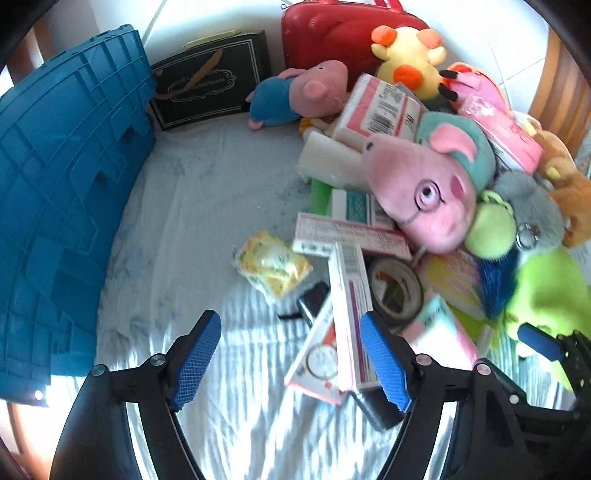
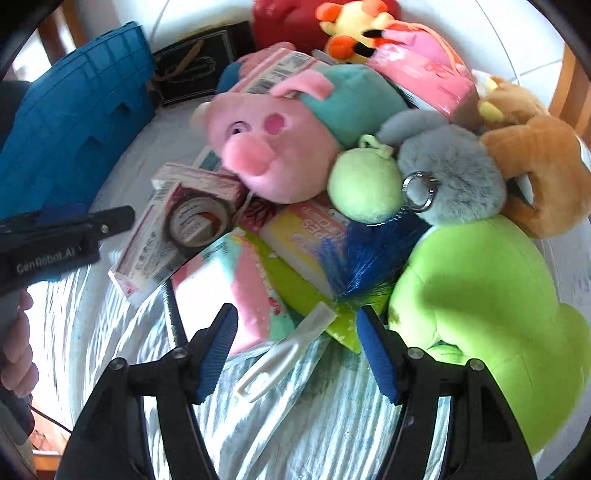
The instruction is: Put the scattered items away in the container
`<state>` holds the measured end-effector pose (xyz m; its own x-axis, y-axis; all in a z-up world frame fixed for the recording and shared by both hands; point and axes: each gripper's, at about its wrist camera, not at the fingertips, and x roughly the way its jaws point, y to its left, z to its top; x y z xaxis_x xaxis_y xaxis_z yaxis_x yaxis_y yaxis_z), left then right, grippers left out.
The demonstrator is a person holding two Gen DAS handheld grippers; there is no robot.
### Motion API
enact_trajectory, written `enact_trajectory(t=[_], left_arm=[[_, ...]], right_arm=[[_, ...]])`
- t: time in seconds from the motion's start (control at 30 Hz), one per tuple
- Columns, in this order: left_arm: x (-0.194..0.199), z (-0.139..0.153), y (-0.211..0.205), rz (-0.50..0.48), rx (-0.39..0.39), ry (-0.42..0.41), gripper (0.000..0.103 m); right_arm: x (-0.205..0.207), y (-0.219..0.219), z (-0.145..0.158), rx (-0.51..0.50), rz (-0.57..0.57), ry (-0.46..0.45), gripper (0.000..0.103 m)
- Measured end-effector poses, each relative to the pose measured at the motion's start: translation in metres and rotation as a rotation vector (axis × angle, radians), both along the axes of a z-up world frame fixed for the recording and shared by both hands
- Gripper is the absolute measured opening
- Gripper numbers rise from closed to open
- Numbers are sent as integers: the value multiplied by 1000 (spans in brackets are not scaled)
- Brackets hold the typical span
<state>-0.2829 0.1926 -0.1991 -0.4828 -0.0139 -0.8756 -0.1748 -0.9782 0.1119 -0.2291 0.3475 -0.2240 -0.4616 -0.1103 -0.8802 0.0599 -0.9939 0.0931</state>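
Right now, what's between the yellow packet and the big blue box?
Nothing but bare, wrinkled bedsheet. The left wrist view shows the yellow packet lying apart from the blue box, with only sheet between.

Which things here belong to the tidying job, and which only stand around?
Job: blue crate; pink pig plush; green plush; tape roll; yellow packet; white brush handle.

Around: red case; black box; bedsheet.
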Motion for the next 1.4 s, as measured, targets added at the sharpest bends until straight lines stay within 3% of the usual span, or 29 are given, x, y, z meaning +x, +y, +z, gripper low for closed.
enact_trajectory(t=[0.3, 0.37, 0.4, 0.57, 0.73, 0.83, 1.0, 1.13, 1.4], left_arm=[[1, -10, 13, -55, 65, -32, 75], [1, -17, 15, -57, 23, -41, 56], [0, -22, 13, -57, 14, -62, 36], [7, -23, -5, -40, 30, -59, 25], [12, -24, -11, -46, 28, -52, 26], [9, -25, -9, -41, 16, -44, 38], [3, -26, -5, -42, 22, -34, 40], [5, -25, -1, -55, 31, -27, 21], [23, -5, -6, -42, 34, 28, 18]], right_arm=[[10, -13, -4, 9, 25, 6, 66], [10, -16, -4, 6, 36, 10, 66], [10, -18, -4, 3, 45, 13, 66], [7, -32, -6, -6, 99, 20, 66], [-1, -48, -16, 34, 141, -4, 66], [-6, -56, -23, 62, 164, -20, 77], [-12, -61, -36, 92, 174, -39, 79], [-19, -58, -44, 57, 161, -51, 80], [-15, -49, -29, 5, 114, -23, 71]])
